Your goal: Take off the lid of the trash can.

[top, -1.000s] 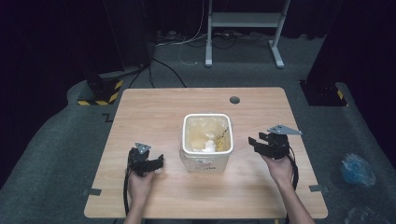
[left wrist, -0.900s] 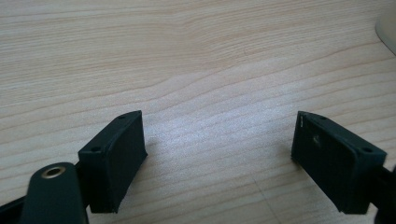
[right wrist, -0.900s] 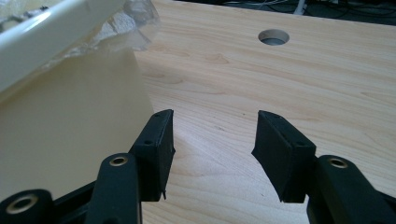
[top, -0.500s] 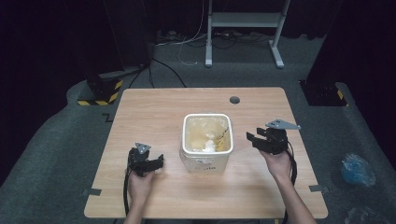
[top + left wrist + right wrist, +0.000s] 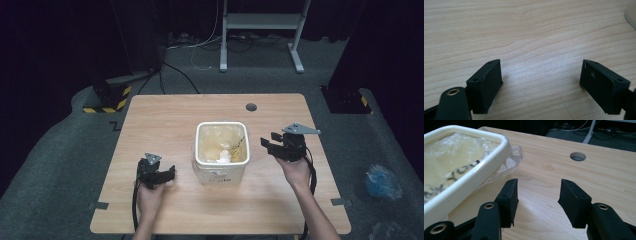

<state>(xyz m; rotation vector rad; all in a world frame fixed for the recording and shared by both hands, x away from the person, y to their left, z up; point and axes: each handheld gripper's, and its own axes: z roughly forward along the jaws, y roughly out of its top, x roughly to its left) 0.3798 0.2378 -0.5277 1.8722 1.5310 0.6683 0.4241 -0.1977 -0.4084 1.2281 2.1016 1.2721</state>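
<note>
Right gripper point(image 5: 266, 144) raised above the wooden table point(image 5: 170, 120) at centre right of the high view, jaws parted about halfway with bare wood between them, nothing held; pointed toward the right rim of the cream bin point(image 5: 222, 172). Left gripper point(image 5: 169, 173) low on the table at lower left of the high view, held by the left hand point(image 5: 150, 197), jaws spread wide over plain wood grain, nothing between them. In the left gripper view, both black pads point(image 5: 485, 85) apart at the lower corners, with an edge of the bin just visible at the upper right. Bin upright at the middle of the table, between the two grippers, lined with a clear plastic bag point(image 5: 510, 157) folded over the rim; pale crumpled paper point(image 5: 224, 157) inside. In the right gripper view, bin at the upper left, bag edge hanging outside just left of the jaws, a round hole point(image 5: 577, 156) in the tabletop at upper right.
</note>
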